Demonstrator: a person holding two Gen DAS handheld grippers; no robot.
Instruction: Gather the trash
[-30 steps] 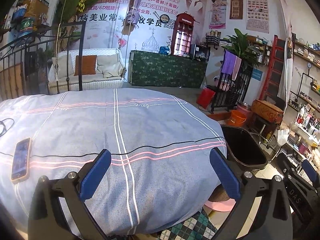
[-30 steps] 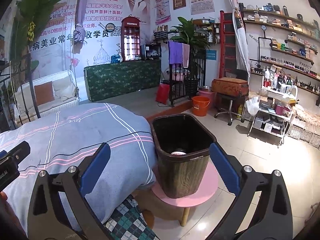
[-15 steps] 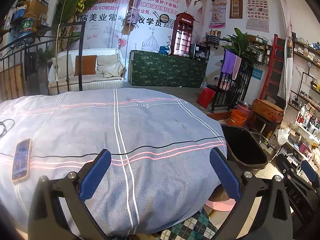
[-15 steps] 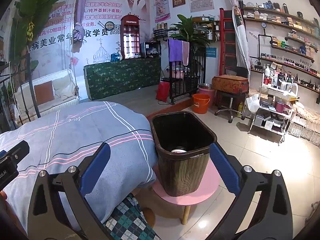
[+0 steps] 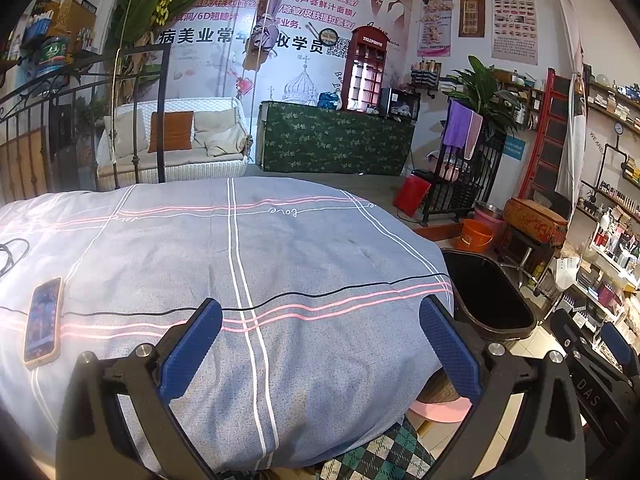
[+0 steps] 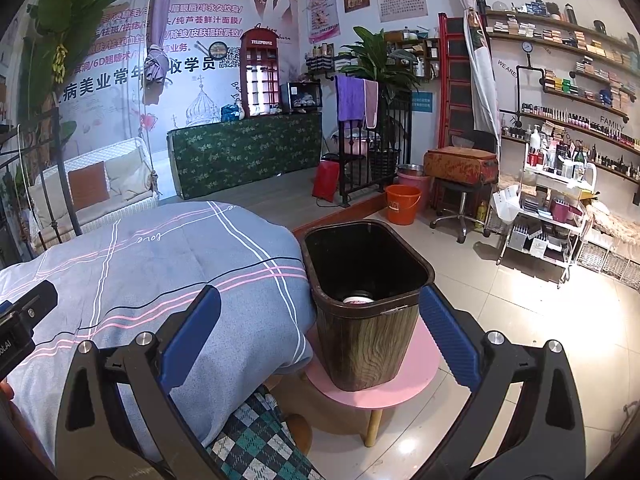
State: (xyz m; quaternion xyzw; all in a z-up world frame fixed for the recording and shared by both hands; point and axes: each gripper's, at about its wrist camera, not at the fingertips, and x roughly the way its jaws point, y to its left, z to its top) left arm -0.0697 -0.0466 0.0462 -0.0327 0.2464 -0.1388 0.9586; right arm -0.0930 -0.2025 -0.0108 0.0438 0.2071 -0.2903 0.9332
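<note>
A brown wood-grain trash bin (image 6: 370,336) stands on a low pink stool (image 6: 380,394) beside the bed; a white round object (image 6: 357,299) lies at its bottom. The bin also shows at the right in the left wrist view (image 5: 490,300). My right gripper (image 6: 319,334) is open and empty, held in front of the bin's near rim. My left gripper (image 5: 319,346) is open and empty above the near end of the blue-grey bedspread (image 5: 248,264). No loose trash shows on the bedspread.
A phone (image 5: 42,322) lies on the bedspread at the left, with a black cable (image 5: 12,254) beyond it. A checkered cloth (image 6: 256,440) hangs below the bed edge. An orange bucket (image 6: 402,204), a stool with a case (image 6: 460,168) and a trolley (image 6: 548,216) stand on the tiled floor.
Both grippers stay open and nearly still. The right wrist view has shifted slightly, so the bin sits a touch higher and nearer.
</note>
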